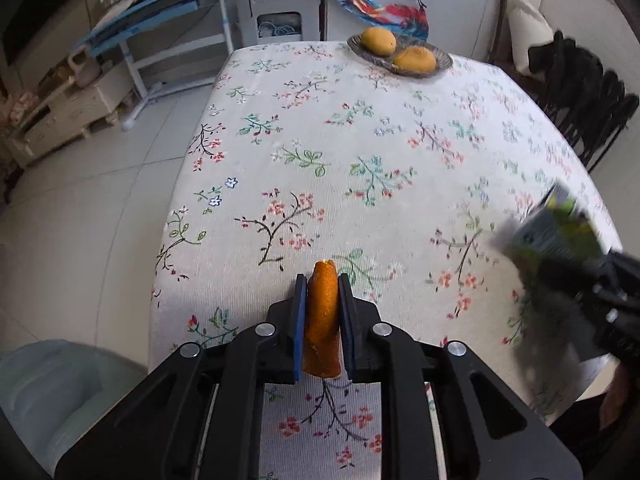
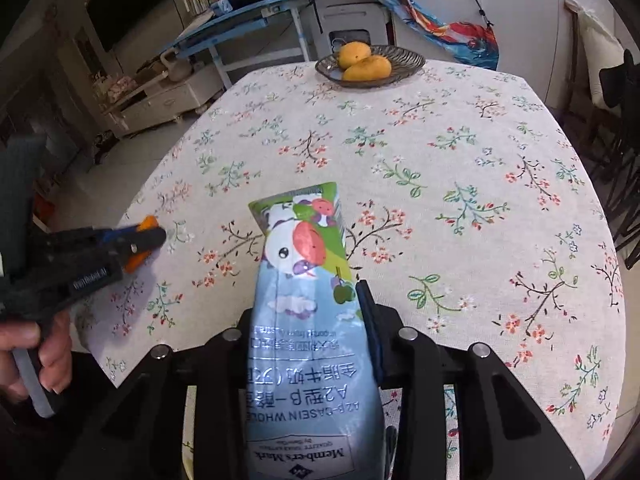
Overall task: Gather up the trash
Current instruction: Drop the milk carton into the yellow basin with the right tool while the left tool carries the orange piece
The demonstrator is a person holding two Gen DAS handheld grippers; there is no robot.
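My left gripper (image 1: 322, 280) is shut on a strip of orange peel (image 1: 322, 312) and holds it above the near left part of the flowered table (image 1: 360, 152). My right gripper (image 2: 308, 284) is shut on a blue and green milk carton (image 2: 308, 320) that lies lengthwise between the jaws, above the table's near edge. The carton shows blurred at the right of the left wrist view (image 1: 556, 228). The left gripper with the peel shows at the left of the right wrist view (image 2: 136, 240).
A dish (image 1: 400, 68) with two mangoes (image 1: 378, 40) stands at the table's far edge. A pale translucent bin (image 1: 52, 392) sits on the floor at the near left. Dark chairs (image 1: 588, 100) stand on the right. A blue folding desk (image 1: 160, 4) is at the back left.
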